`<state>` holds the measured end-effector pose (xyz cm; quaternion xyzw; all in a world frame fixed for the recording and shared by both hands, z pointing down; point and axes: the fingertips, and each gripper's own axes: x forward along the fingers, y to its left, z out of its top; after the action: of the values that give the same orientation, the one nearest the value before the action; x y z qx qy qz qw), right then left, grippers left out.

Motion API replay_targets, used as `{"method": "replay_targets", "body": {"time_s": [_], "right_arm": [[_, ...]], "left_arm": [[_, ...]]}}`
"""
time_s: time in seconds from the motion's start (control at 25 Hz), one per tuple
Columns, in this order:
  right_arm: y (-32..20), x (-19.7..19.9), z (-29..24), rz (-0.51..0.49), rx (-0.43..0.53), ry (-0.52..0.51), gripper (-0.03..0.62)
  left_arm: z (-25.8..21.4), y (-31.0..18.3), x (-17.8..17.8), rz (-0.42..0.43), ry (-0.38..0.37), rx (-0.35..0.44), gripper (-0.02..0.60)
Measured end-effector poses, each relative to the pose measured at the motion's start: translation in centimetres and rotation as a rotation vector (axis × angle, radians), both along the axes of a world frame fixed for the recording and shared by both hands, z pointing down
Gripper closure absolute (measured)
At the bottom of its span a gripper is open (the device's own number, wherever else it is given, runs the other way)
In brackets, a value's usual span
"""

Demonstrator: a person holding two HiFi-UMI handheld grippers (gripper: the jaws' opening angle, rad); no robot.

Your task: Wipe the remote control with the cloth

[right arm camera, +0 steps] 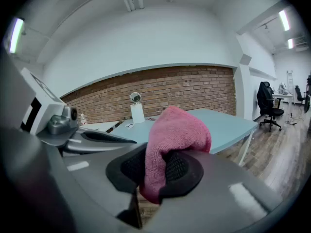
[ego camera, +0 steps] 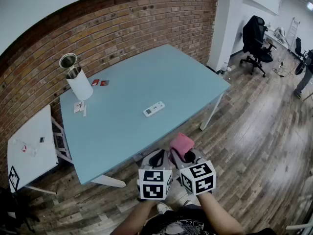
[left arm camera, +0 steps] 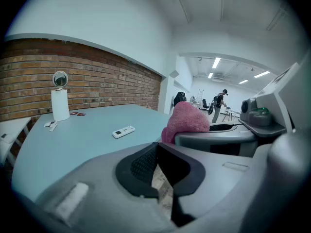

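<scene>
A white remote control [ego camera: 154, 109] lies flat near the middle of the pale blue table [ego camera: 186, 77], also seen small in the left gripper view as the remote control [left arm camera: 123, 131]. My right gripper [ego camera: 185, 155] is shut on a folded pink cloth [ego camera: 181, 144], held in the air in front of the table's near edge; the cloth [right arm camera: 171, 142] bulges up between the dark pads. My left gripper [ego camera: 157, 158] hangs close beside it on the left, shut with nothing in it. Both are well short of the remote.
A white cylinder with a metal cup on top [ego camera: 77, 80] stands at the table's far left corner, with small red items [ego camera: 100, 82] and paper scraps [ego camera: 80, 107] nearby. A small white side table [ego camera: 29, 151] sits left. An office chair [ego camera: 257, 38] stands far right.
</scene>
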<state>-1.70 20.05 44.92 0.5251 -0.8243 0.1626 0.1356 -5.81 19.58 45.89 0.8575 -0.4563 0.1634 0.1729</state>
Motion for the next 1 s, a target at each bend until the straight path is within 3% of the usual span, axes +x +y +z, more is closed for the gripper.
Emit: {"method": "replay_targets", "body": {"time_s": [0.6, 1.0], "right_arm": [[-0.7, -0.3, 1.0, 0.015, -0.022, 0.003, 0.531], [-6.2, 1.1, 2.8, -0.034, -0.048, -0.019, 0.531]], "left_arm": [[1.3, -0.8, -0.3, 0.022, -0.008, -0.026, 0.586], [3.3, -6.4, 1.2, -0.015, -0.047, -0.046, 0.586]]}}
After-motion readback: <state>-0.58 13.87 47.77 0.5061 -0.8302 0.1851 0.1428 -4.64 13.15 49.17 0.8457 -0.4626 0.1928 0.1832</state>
